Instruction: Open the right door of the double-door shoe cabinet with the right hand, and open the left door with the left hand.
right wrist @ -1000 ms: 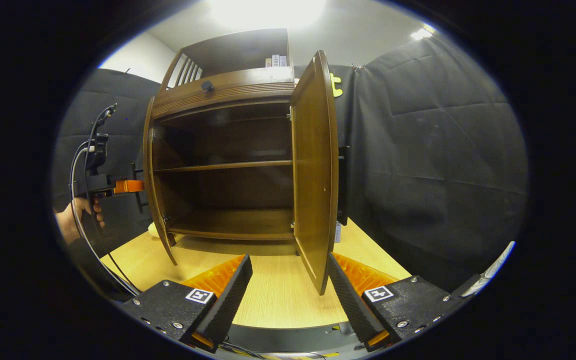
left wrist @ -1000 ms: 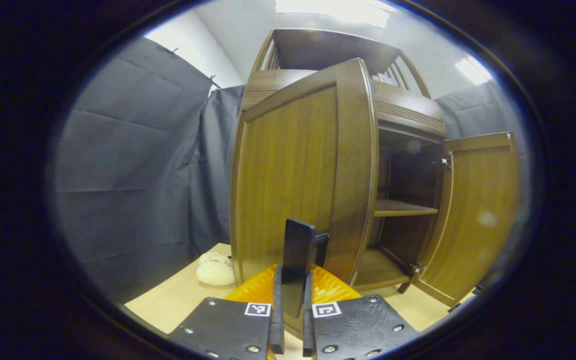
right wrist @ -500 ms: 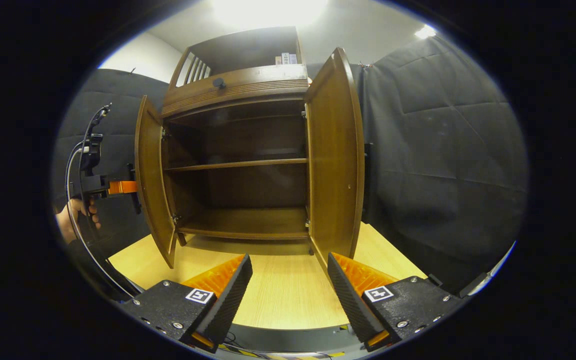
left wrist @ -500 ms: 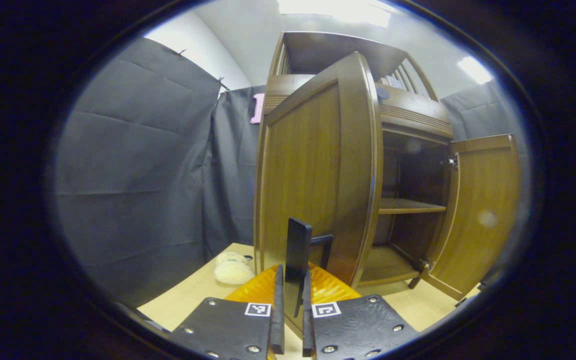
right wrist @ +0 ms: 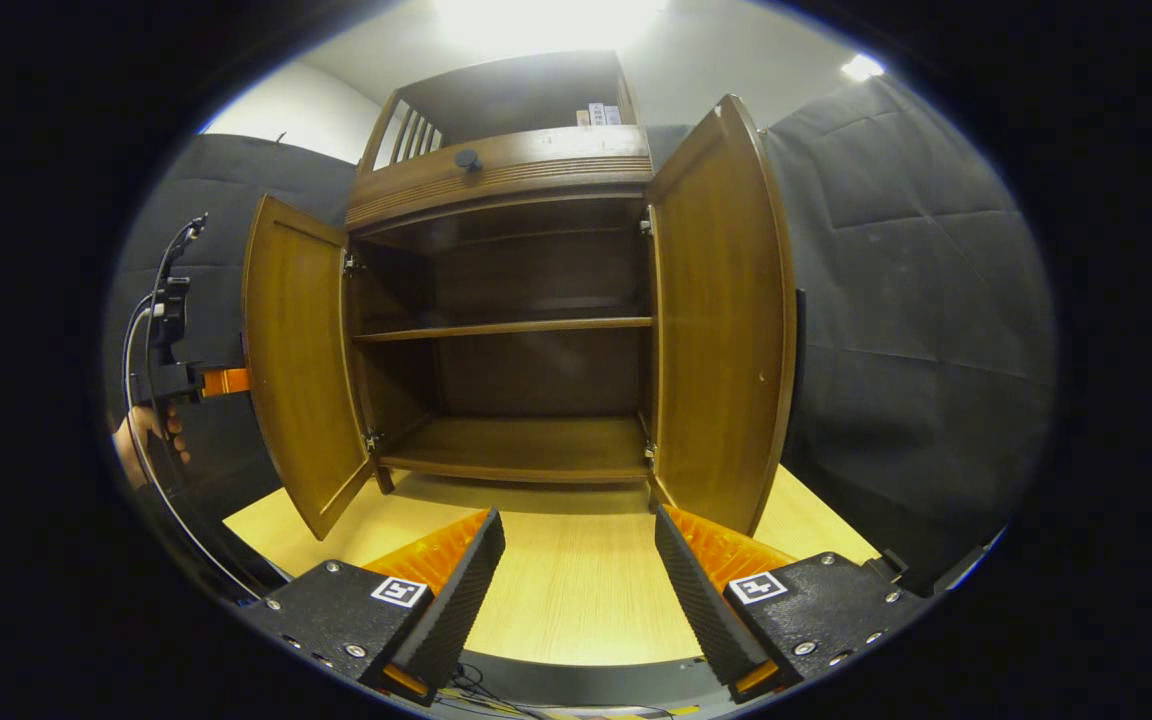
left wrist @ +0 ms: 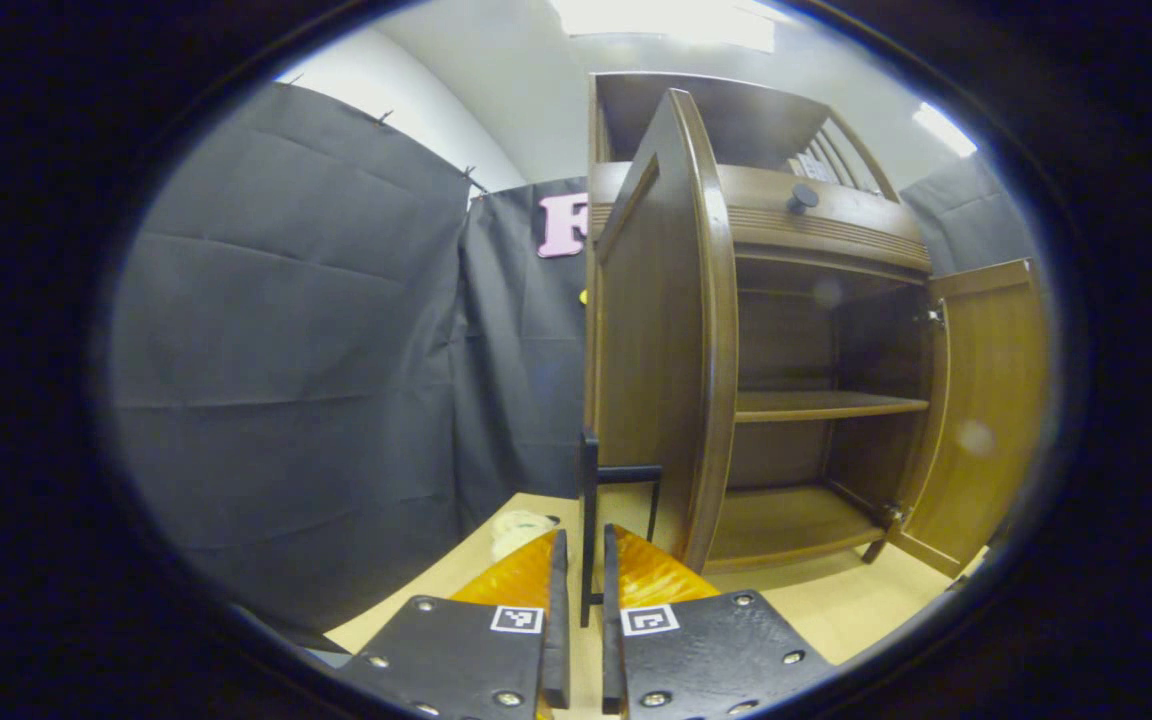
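Observation:
The wooden shoe cabinet [right wrist: 506, 170] stands on the table with both doors swung out and its bare shelves [right wrist: 506, 327] showing. In the left gripper view, the left door [left wrist: 656, 350] is seen nearly edge-on, and my left gripper [left wrist: 584, 545] is shut on its black bar handle [left wrist: 589, 480]. The right door [left wrist: 986, 400] stands open at the far side. In the right gripper view, my right gripper [right wrist: 581, 575] is open over the table in front of the cabinet, holding nothing and apart from the right door [right wrist: 721, 320]. The left door [right wrist: 296, 370] hides the tip of the left gripper [right wrist: 176, 380].
The light wooden table [right wrist: 576, 590] runs in front of the cabinet. A cream fluffy object [left wrist: 519, 528] lies on it behind the left door. A drawer knob [left wrist: 802, 197] sits above the opening. A hand [right wrist: 141, 440] and cable hold the left gripper. Black cloth walls surround.
The left door has swung farther open with my left gripper on its handle. The right door has also opened wider. My right gripper has stayed open and free.

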Demonstrator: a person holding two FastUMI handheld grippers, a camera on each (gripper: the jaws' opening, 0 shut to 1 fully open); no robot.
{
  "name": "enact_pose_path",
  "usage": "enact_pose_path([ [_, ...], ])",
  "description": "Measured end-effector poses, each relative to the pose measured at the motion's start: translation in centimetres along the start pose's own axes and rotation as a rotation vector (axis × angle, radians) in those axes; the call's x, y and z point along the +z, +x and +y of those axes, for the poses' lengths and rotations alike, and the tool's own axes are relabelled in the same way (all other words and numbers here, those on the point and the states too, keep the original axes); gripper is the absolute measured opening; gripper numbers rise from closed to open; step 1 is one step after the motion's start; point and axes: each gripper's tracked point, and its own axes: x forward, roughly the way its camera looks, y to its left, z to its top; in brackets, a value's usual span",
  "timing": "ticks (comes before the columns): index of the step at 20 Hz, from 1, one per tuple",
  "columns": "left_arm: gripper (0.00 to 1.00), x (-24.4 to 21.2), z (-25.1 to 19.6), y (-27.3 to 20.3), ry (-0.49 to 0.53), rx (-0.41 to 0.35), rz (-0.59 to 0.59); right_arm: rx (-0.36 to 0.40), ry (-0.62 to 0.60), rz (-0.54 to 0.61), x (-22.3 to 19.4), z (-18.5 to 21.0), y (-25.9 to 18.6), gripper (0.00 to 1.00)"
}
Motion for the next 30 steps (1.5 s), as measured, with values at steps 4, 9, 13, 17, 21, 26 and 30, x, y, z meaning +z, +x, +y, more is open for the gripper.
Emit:
enact_pose_path([
  [4,0.17,0.0,3.5,-0.4,0.001,0.036,-0.009,0.004,-0.017,-0.008,0.1,-0.1,0.0,0.94],
  [9,0.17,0.3,8.3,-1.6,0.038,0.109,-0.032,-0.022,-0.04,-0.037,1.2,-0.2,-0.2,0.94],
  [13,0.13,1.3,10.2,-3.3,0.002,0.106,-0.048,-0.037,-0.047,-0.069,2.6,-0.8,-0.9,0.94],
  [17,0.13,3.2,8.4,-6.4,0.028,0.084,-0.081,-0.046,-0.033,-0.105,4.1,-1.3,-3.0,0.92],
  [21,0.17,4.7,5.7,-11.0,0.039,0.028,-0.092,-0.052,-0.022,-0.129,4.9,-1.8,-6.0,0.94],
  [26,0.18,5.5,1.1,-17.4,0.034,-0.037,-0.111,-0.061,0.003,-0.159,5.5,-1.9,-9.7,0.92],
  [30,0.17,5.5,-1.2,-20.6,0.054,-0.07,-0.12,-0.06,0.003,-0.177,5.6,-1.6,-12.0,0.92],
])
